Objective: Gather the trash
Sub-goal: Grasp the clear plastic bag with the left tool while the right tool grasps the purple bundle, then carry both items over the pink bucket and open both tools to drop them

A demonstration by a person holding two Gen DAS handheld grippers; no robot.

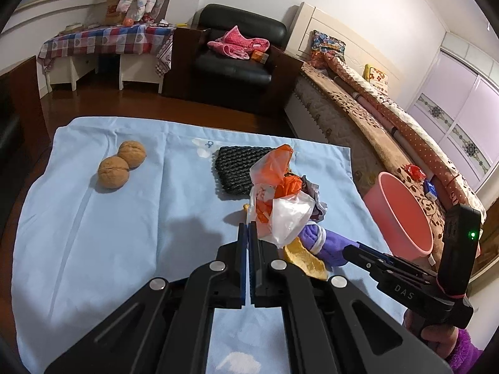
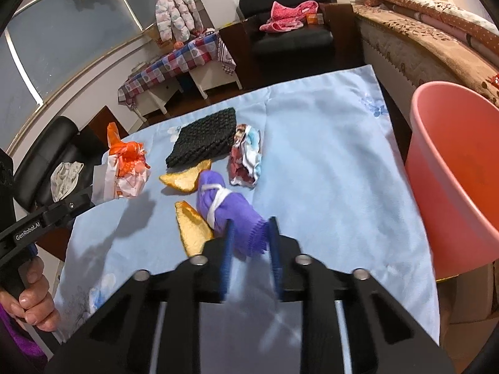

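My left gripper (image 1: 248, 227) is shut, with the edge of an orange-and-white plastic bag (image 1: 274, 205) pinched at its tips; the bag (image 2: 124, 171) hangs just above the blue cloth (image 1: 93, 233). My right gripper (image 2: 251, 227) grips the fringed end of a purple cloth bundle (image 2: 218, 199) tied with white string, a pad against each side. Two orange peels (image 2: 187, 177) (image 2: 193, 230) lie beside the bundle. A crumpled printed wrapper (image 2: 246, 159) and a black foam net (image 2: 202, 143) lie farther back. A pink bin (image 2: 452, 171) stands off the cloth's right edge.
Two walnuts (image 1: 121, 165) sit on the left of the cloth. A bed (image 1: 374, 115) runs behind the pink bin (image 1: 402, 212). A black armchair (image 1: 237, 59) and a checked table (image 1: 103, 40) stand farther back. A hand (image 2: 31, 299) holds the left gripper's handle.
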